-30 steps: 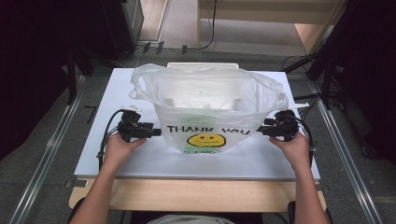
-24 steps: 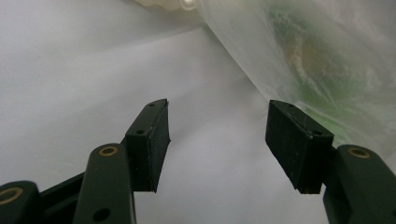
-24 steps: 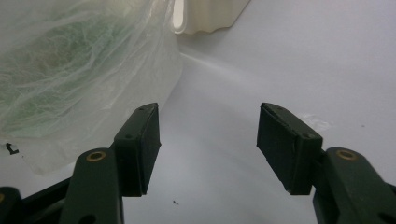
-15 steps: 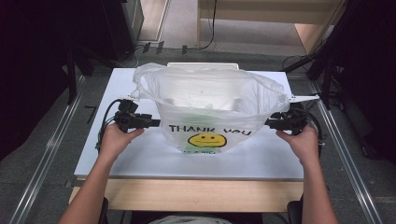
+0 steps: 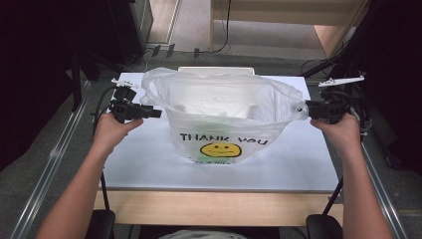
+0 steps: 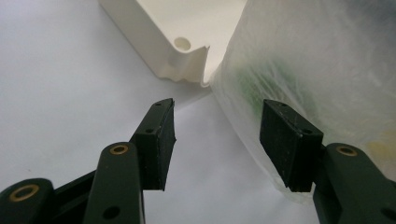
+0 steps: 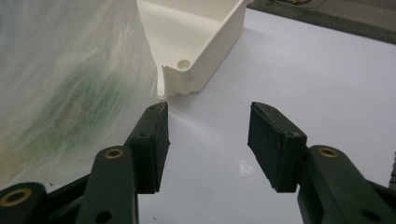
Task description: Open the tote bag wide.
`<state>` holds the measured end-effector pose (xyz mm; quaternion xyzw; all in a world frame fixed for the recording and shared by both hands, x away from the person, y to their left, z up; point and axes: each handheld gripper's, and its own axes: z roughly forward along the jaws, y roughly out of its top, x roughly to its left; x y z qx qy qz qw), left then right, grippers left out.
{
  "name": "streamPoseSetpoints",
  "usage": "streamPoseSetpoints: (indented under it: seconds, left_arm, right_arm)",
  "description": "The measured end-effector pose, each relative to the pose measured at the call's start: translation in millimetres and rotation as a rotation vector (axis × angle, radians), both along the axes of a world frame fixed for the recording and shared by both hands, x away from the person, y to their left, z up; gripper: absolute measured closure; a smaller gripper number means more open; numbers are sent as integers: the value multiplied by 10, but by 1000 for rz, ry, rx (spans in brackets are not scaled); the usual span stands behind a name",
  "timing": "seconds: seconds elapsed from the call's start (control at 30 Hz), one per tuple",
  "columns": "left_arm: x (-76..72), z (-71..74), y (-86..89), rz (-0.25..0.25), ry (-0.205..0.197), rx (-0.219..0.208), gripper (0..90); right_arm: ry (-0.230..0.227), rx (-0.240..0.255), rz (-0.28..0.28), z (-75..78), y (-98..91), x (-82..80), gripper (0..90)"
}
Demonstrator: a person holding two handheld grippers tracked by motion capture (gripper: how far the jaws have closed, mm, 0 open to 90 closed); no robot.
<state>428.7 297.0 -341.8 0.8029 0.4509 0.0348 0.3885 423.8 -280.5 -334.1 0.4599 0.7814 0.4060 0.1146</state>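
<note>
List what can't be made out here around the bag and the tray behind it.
- Bag's contents: high view, hazy through cloudy plastic; pale shapes only.
- Small print under the smiley: high view, too small.
- White tray: left gripper view, cut by the top edge; the bag hides the rest.

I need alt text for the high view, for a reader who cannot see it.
A clear plastic bag printed "THANK YOU" with a yellow smiley stands open on a white table. A person's hands hold the left tongs and right tongs beside its two sides, both open and holding nothing.
</note>
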Motion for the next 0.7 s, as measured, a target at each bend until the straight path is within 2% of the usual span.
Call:
streamPoseSetpoints:
  seconds: [0.07, 0.2, 0.23, 0.33, 0.43, 0.47, 0.5, 0.53, 0.57, 0.63, 0.7]
  left_arm:
    - [27, 50, 4, -16, -2, 29, 474]
    - [98, 181, 32, -32, -17, 28, 495]
    - [124, 220, 39, -33, -11, 24, 506]
    - [194, 337, 60, -49, -27, 24, 518]
    - [248, 457, 65, -68, -49, 27, 560]
    - [261, 502, 64, -70, -57, 31, 585]
    - [299, 603, 76, -58, -64, -1, 622]
    - [299, 603, 76, -58, -64, -1, 637]
    - [318, 655, 86, -57, -63, -22, 637]
    - [345, 763, 85, -73, -83, -8, 719]
    - [366, 867, 66, -90, -87, -7, 784]
  right_arm:
    - [-6, 3, 12, 87, 3, 32, 504]
    - [-39, 7, 46, 249, -7, 91, 533]
    - [-46, 5, 54, 330, -11, 120, 543]
    - [-56, 18, 70, 404, -12, 152, 558]
    - [-66, 6, 82, 524, 9, 189, 581]
    - [-70, 2, 90, 568, 25, 196, 592]
    - [-81, 3, 112, 660, 67, 205, 602]
    - [-81, 3, 112, 660, 67, 205, 602]
    - [-90, 1, 123, 706, 93, 208, 610]
    - [-95, 2, 144, 799, 148, 216, 623]
    - [-95, 11, 160, 894, 216, 227, 649]
